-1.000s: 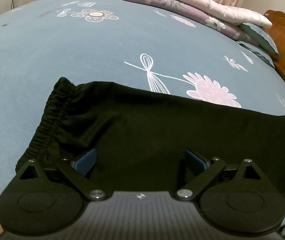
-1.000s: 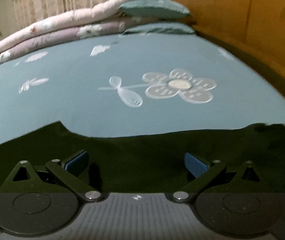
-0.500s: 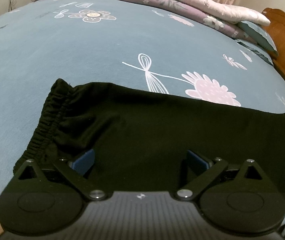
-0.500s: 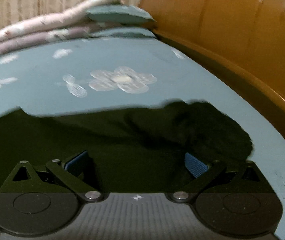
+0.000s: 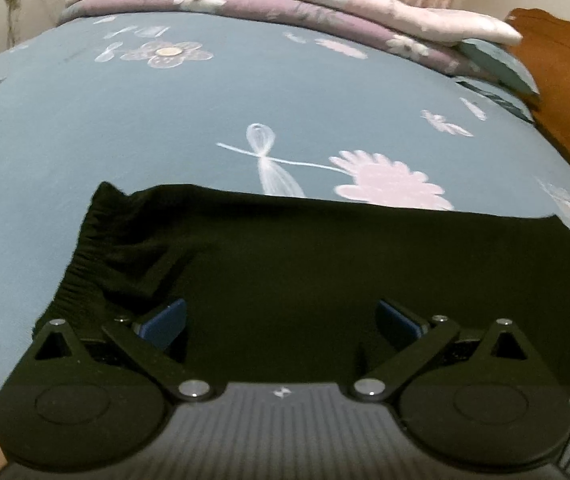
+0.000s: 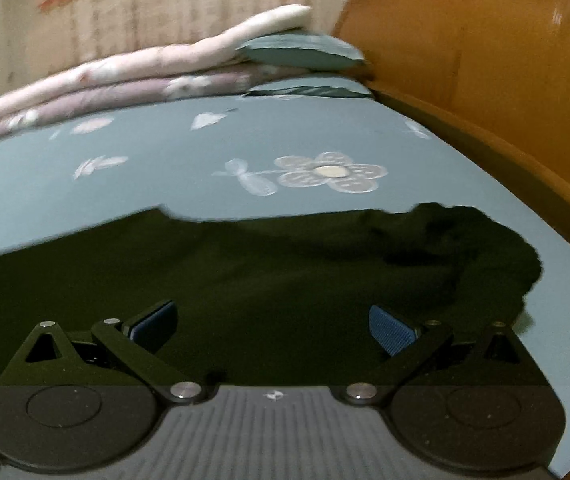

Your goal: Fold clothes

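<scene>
- The black trousers [image 5: 325,272] lie spread along the near edge of the bed [image 5: 205,112]; elastic waistband [image 5: 85,256] at the left, bunched hem [image 6: 485,248] at the right
- The left tool [image 5: 281,320] hangs over the waistband end, jaws spread wide, empty; it has barely shifted from a second ago
- The right tool [image 6: 271,326], likewise wide apart and empty, has swung right to the hem, then eased back; likely lining up a lengthwise fold

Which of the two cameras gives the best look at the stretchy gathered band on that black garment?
The left wrist view. There the gathered elastic band runs down the black garment's left edge, ribs visible. The right wrist view shows the garment's other end, a dark bunched lump, and no band.
</scene>
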A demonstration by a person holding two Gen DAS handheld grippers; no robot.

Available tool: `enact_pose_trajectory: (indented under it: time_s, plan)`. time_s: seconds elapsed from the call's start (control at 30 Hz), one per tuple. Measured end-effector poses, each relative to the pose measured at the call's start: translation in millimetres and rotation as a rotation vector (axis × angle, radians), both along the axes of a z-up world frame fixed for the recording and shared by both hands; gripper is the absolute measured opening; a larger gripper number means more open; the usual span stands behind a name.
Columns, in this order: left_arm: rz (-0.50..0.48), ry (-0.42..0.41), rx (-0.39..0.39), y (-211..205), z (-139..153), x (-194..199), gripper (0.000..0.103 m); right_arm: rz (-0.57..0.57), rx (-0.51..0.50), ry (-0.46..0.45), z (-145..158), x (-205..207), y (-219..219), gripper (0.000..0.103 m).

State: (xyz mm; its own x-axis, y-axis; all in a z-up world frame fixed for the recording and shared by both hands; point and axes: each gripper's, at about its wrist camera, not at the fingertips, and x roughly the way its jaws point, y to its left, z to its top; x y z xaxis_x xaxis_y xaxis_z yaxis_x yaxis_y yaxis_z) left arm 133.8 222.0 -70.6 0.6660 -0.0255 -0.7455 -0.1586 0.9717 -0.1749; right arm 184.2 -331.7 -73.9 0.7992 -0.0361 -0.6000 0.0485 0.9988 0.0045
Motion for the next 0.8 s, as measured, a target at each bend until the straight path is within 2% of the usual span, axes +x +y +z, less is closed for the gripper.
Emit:
enact_pose_trajectory:
  time_s: [0.1,0.17,0.23,0.3,0.53,0.6,0.67,0.8]
  plan:
    - [-0.008,0.001,-0.002,-5.4,3.3,-9.7,0.101,0.050,-0.015,0.041,-13.0,-3.1,17.7,0.103]
    - [-0.014,0.002,-0.003,-9.0,5.4,-16.1,0.101,0.060,-0.004,0.119,-29.8,-1.5,23.0,0.103]
    - [-0.015,0.004,0.001,-10.3,6.8,-21.7,0.101,0.058,-0.049,0.068,-36.6,-10.8,29.1,0.103]
    - [-0.021,0.009,0.004,-10.8,7.5,-24.6,0.101,0.031,-0.030,0.055,-38.8,-12.8,28.7,0.103]
    - [0.002,0.032,0.090,-12.6,5.0,-31.0,0.101,0.033,-0.057,0.113,-28.8,-15.8,33.0,0.103]
    - [-0.003,0.043,0.065,-9.5,0.7,-34.1,0.101,0.030,-0.058,0.119,-23.4,-23.1,34.9,0.103]
    - [0.007,0.060,0.060,-6.6,-5.1,-36.1,0.101,0.046,-0.033,0.085,-16.6,-33.8,38.8,0.103]
    - [0.021,0.088,0.047,-3.2,-14.7,-40.2,0.101,0.132,-0.025,0.064,-12.8,-40.0,58.7,0.103]
